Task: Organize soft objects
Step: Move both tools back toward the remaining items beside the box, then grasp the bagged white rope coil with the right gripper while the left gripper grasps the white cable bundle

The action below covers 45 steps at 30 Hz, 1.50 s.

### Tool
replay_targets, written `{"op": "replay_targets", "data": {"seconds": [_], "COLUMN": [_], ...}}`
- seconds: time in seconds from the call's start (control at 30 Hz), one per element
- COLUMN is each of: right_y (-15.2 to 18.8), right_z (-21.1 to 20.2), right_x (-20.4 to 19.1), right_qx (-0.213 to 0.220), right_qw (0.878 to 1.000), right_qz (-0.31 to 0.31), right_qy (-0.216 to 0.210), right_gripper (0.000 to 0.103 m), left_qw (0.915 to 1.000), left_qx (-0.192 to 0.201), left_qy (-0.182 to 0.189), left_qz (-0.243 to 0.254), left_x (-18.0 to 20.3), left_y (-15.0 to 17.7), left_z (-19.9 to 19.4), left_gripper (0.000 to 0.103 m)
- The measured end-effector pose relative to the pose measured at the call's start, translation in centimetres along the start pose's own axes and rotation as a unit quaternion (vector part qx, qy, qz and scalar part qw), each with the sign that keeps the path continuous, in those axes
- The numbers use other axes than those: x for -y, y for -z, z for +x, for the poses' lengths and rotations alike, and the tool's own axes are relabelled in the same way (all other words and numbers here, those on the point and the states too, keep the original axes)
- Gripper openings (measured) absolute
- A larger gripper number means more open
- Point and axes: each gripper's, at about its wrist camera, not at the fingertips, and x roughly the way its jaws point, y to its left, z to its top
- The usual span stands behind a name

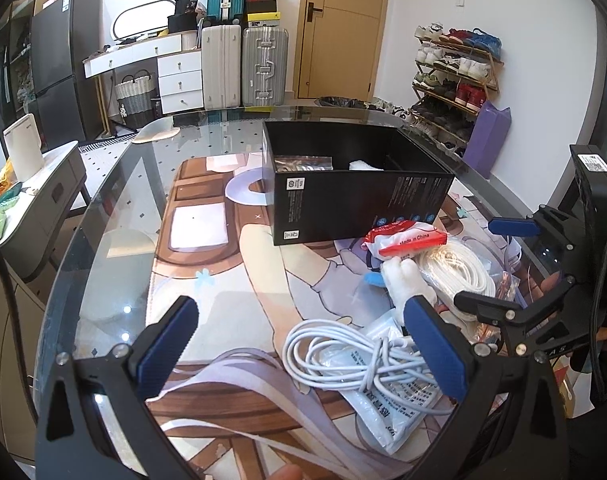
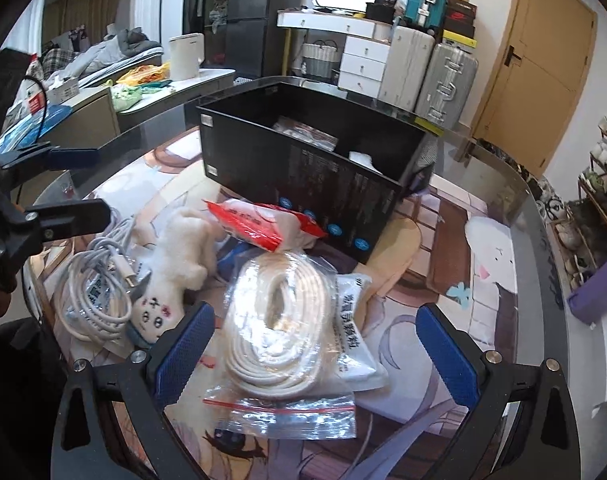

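Observation:
A black box [image 1: 343, 200] [image 2: 303, 168] stands open on the glass table and holds a clear bag and something white. In front of it lie a red-and-white packet [image 1: 403, 238] [image 2: 259, 222], a white plush toy [image 1: 403, 284] [image 2: 179, 268], a zip bag of white rope [image 1: 463, 272] [image 2: 279, 328], a coiled white cable [image 1: 343, 352] [image 2: 95, 296] and white pouches [image 2: 355, 340]. My left gripper [image 1: 303, 352] is open and empty, low over the cable. My right gripper [image 2: 315, 352] is open and empty, straddling the rope bag.
The glass table [image 1: 115, 200] carries a printed mat [image 1: 223, 272]. A side cabinet [image 1: 43, 192] with a white appliance stands left. Suitcases [image 1: 243, 64], drawers, a door and a shoe rack [image 1: 455, 76] are behind the table.

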Motion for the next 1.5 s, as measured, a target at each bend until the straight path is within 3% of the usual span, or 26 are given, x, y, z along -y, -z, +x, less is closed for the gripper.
{"op": "replay_targets", "data": {"seconds": [0.3, 0.43, 0.53, 0.7, 1.0, 1.33, 1.5], "right_y": [0.1, 0.2, 0.3, 0.2, 0.5, 0.8, 1.3], "right_z": [0.5, 1.2, 1.3, 0.9, -0.4, -2.5, -2.6], "right_x": [-1.6, -2.0, -2.1, -1.5, -1.1, -0.5, -0.3], "right_qx": [0.002, -0.012, -0.009, 0.001, 0.022, 0.048, 0.046], "right_qw": [0.999, 0.999, 0.998, 0.999, 0.999, 0.998, 0.998], "right_qz": [-0.037, -0.050, -0.055, -0.046, -0.034, -0.020, -0.017], "right_qy": [-0.004, -0.008, 0.001, -0.008, -0.029, -0.034, -0.034], "right_gripper": [0.099, 0.074, 0.071, 0.049, 0.045, 0.045, 0.045], "left_qw": [1.0000, 1.0000, 1.0000, 1.0000, 0.9999, 0.9972, 0.9975], "left_qx": [-0.002, -0.004, -0.004, -0.004, -0.008, -0.017, -0.025], "left_qy": [0.001, 0.001, 0.001, 0.001, 0.011, 0.066, 0.061], "left_qz": [-0.004, -0.007, -0.007, -0.007, -0.003, 0.031, 0.024], "left_x": [-0.2, -0.5, -0.5, -0.5, -0.6, 0.8, 0.6], "left_y": [0.0, 0.1, 0.0, 0.1, 0.3, 1.4, 1.6], "left_z": [0.1, 0.1, 0.1, 0.1, -0.2, -1.4, -1.7], "left_gripper": [0.103, 0.103, 0.103, 0.103, 0.103, 0.103, 0.103]}}
